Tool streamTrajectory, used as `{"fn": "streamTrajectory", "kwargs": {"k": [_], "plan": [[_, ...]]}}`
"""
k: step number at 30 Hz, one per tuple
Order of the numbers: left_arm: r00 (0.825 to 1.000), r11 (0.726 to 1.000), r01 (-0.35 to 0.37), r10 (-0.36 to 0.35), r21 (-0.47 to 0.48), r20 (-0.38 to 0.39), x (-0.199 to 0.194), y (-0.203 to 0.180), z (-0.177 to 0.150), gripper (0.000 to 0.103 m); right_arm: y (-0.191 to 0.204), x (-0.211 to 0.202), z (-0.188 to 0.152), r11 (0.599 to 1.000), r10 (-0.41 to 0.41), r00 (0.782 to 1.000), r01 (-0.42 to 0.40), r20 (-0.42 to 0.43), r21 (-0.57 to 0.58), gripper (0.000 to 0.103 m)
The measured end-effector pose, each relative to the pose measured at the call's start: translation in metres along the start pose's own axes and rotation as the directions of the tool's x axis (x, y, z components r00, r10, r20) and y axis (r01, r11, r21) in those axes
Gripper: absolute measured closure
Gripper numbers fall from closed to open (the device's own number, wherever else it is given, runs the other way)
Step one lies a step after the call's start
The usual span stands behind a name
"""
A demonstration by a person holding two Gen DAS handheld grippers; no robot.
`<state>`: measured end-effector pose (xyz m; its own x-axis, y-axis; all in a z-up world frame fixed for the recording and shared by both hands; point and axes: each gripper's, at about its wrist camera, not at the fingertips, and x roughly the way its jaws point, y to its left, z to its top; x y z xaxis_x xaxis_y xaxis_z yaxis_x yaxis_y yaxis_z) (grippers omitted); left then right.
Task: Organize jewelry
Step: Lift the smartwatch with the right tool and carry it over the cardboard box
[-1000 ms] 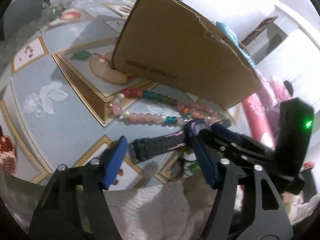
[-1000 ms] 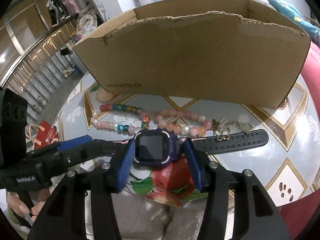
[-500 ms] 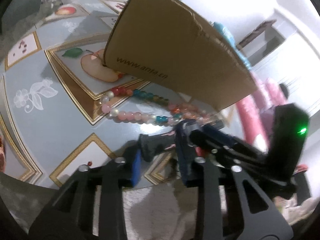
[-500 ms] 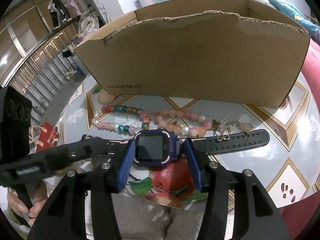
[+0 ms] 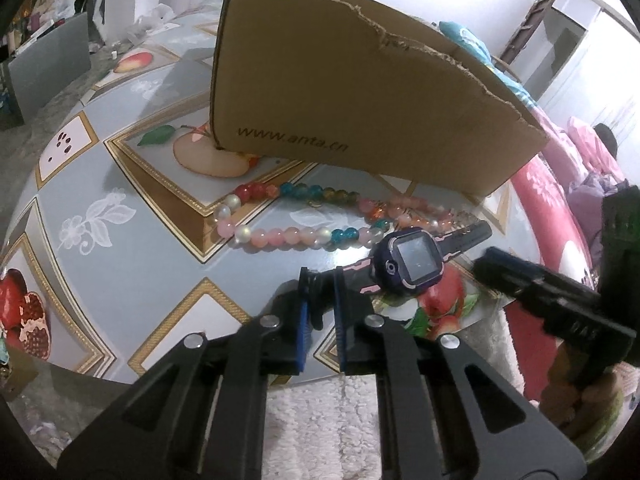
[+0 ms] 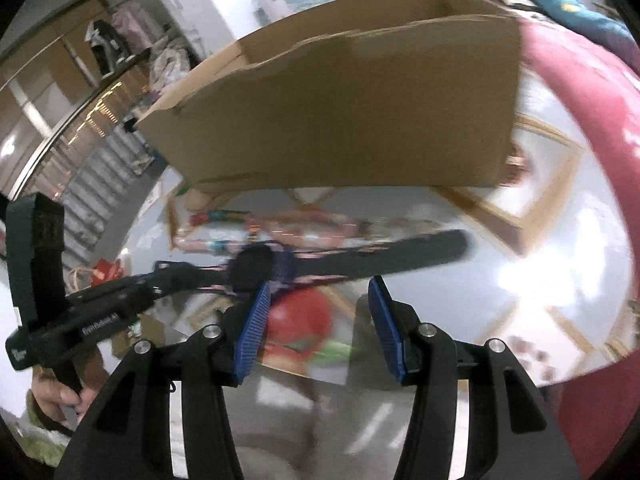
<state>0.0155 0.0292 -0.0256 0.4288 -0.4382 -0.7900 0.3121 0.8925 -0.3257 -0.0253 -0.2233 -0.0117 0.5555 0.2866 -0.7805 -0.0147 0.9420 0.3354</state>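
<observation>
A purple watch (image 5: 412, 260) with black straps lies on the tablecloth in front of a cardboard box (image 5: 360, 92). My left gripper (image 5: 320, 300) is closing its jaws, and its blue pads pinch the near end of the strap (image 5: 320, 286). A string of pink, white and coloured beads (image 5: 300, 216) lies between the watch and the box. In the blurred right wrist view, my right gripper (image 6: 320, 316) stands open just right of the watch face (image 6: 256, 268). Only the tablecloth shows between its pads, and the other strap (image 6: 400, 256) runs past beyond its tips.
The round table (image 5: 120, 240) has a glossy fruit-patterned cloth, and its near edge curves just below the grippers. A red cushioned seat (image 6: 592, 128) lies to the right. A hand (image 6: 60, 396) grips the left tool's handle at lower left.
My left jaws have drawn together from wide apart onto the strap end. My right gripper, which had the watch face between its pads, has slid right and off it.
</observation>
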Motion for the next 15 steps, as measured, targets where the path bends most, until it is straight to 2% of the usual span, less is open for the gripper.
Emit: {"fn": "streamTrajectory", "kwargs": {"k": [4, 9, 13, 15], "plan": [[1.000, 1.000, -0.008, 0.008, 0.007, -0.003, 0.005, -0.005, 0.000, 0.093, -0.019, -0.007, 0.008, 0.998, -0.056, 0.998, 0.055, 0.038, 0.033, 0.049], [1.000, 1.000, -0.009, 0.010, 0.008, -0.008, 0.007, -0.004, 0.000, 0.093, -0.025, 0.000, 0.022, 0.993, -0.115, 0.991, 0.115, 0.073, 0.006, 0.043], [1.000, 1.000, -0.010, 0.010, 0.007, -0.010, 0.009, -0.005, 0.001, 0.093, -0.024, 0.016, 0.029, 0.994, -0.105, 0.993, 0.106, 0.051, -0.023, 0.042], [1.000, 1.000, -0.011, 0.011, 0.007, -0.010, 0.010, -0.006, 0.001, 0.093, -0.022, 0.020, 0.030, 0.995, -0.080, 0.996, 0.083, 0.046, -0.050, 0.038]]}}
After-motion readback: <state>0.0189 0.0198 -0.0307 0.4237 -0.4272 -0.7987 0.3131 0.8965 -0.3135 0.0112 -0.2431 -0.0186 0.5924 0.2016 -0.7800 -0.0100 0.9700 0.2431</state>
